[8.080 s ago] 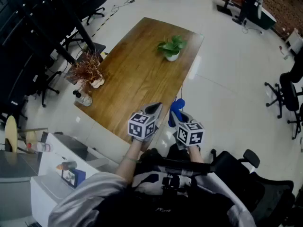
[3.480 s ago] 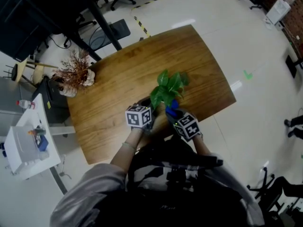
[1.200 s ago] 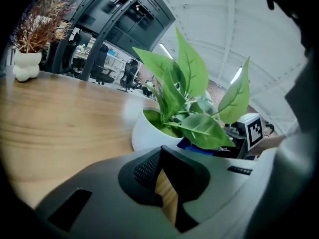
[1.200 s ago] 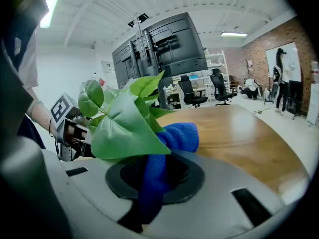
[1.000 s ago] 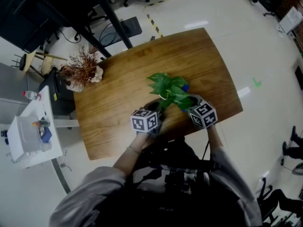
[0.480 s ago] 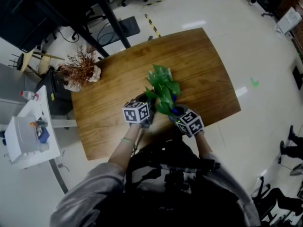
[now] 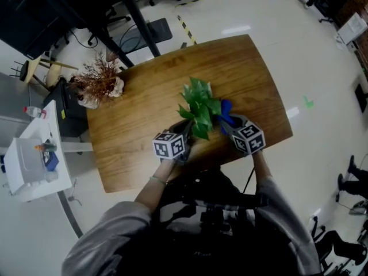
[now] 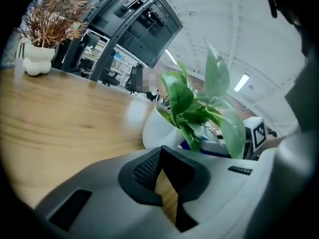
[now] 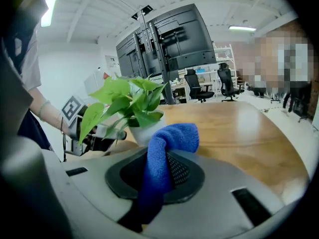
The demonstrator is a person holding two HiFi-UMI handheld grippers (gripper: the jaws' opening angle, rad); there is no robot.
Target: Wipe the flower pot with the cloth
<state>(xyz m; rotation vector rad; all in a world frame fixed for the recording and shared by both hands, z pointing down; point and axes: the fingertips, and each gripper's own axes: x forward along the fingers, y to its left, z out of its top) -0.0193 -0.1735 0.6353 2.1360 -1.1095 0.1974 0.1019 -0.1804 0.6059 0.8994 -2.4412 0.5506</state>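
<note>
Cannot see the pot (image 8: 158,127) from the head view at all: buried under the leaves (image 7: 199,104). In the left gripper view, shows only its left flank, smeared with blur, with the rest behind leaves and the left gripper (image 8: 163,163)'s grey body. In the right gripper view, peeks out as a white sliver between leaves and cloth (image 9: 160,158). Loses the cloth's lower end in the dark between the right gripper (image 9: 158,176)'s jaws. Crops the dried plant (image 8: 47,14) at the left gripper view's upper left edge. Possibly a bottle (image 7: 31,112) near the head view's left edge, too small to tell.
</note>
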